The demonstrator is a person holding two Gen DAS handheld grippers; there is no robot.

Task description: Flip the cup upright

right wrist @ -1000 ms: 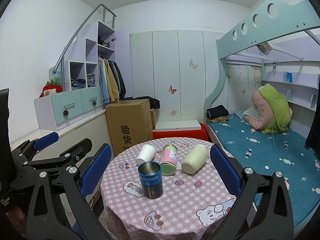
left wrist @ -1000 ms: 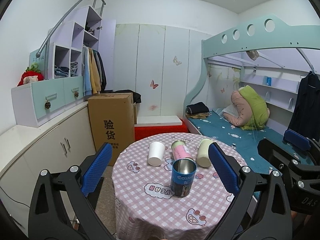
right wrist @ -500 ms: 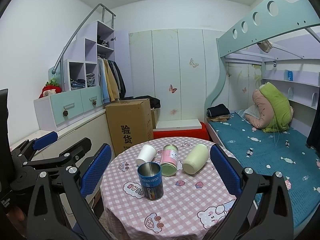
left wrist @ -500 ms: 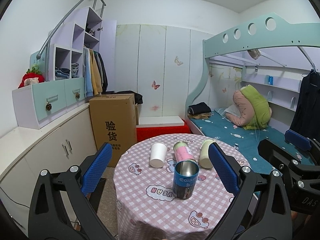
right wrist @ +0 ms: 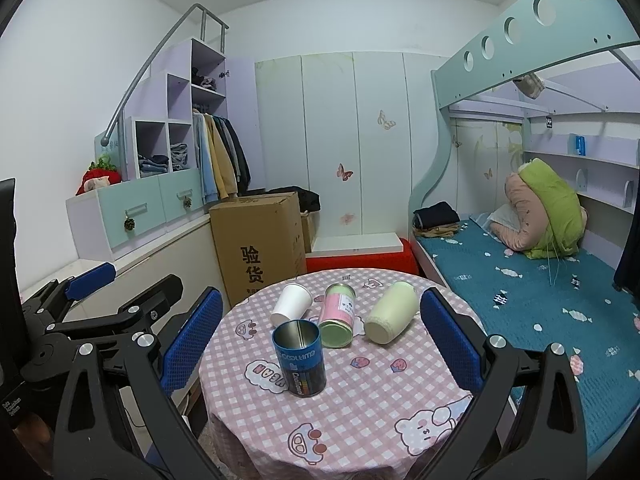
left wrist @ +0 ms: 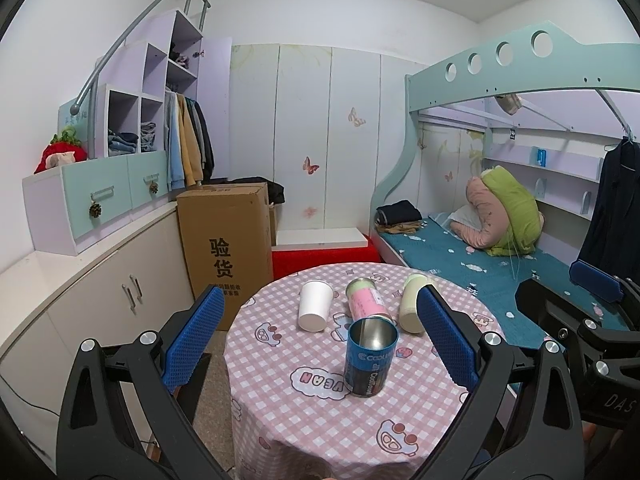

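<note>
A round table with a pink checked cloth holds four cups. A blue metal cup stands upright with its mouth up. Behind it lie three on their sides: a white paper cup, a pink and green cup and a pale yellow cup. My left gripper is open and empty, held back from the table. My right gripper is open and empty too, above the near edge.
A tall cardboard box stands on the floor behind the table at the left, beside white cabinets. A bunk bed with a teal mattress runs along the right. A red step lies behind the table.
Both grippers have stayed open and empty. The left view has drifted slightly left, so the table sits a little more to the right in it. The cups have not moved.
</note>
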